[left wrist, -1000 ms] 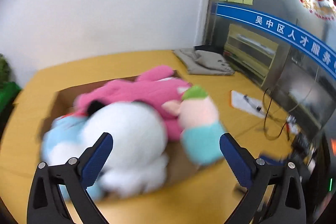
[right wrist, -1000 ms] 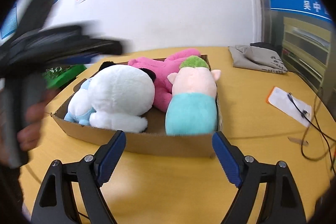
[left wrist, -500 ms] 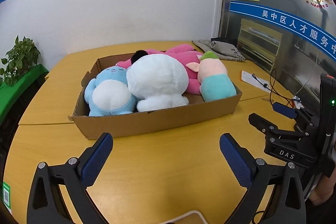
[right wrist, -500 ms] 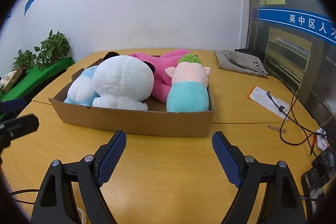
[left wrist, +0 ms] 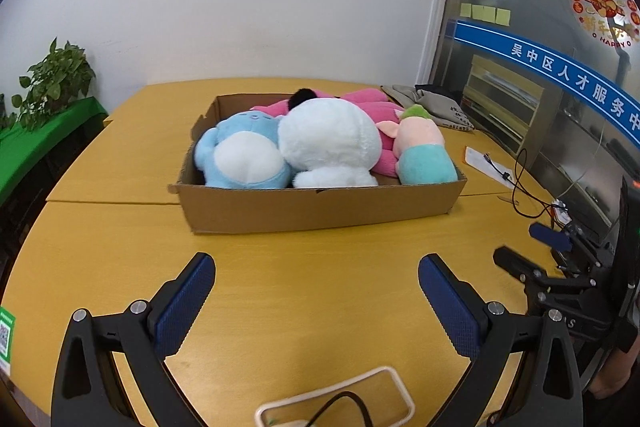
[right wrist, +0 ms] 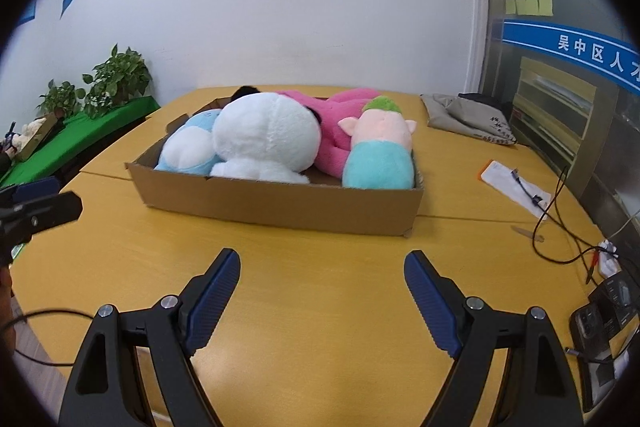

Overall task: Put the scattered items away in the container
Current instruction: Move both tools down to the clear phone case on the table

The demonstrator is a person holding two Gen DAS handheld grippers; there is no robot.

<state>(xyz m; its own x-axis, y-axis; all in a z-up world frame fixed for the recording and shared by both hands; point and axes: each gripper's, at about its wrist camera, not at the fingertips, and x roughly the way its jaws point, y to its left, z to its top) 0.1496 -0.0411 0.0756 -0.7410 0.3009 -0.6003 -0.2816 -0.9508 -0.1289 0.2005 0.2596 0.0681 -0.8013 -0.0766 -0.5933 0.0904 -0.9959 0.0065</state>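
Four plush toys sat in the shallow brown cardboard box mid-frame, and both black blue-padded grippers, left gripper and right gripper, had backed further off, wide and empty.

Office: glass partition with service-centre banner, sticky notes.

We see a shallow cardboard box on the yellow worktop, holding four plush toys packed side by side: a blue one, a large white one, a pink one behind, and a pig in teal.
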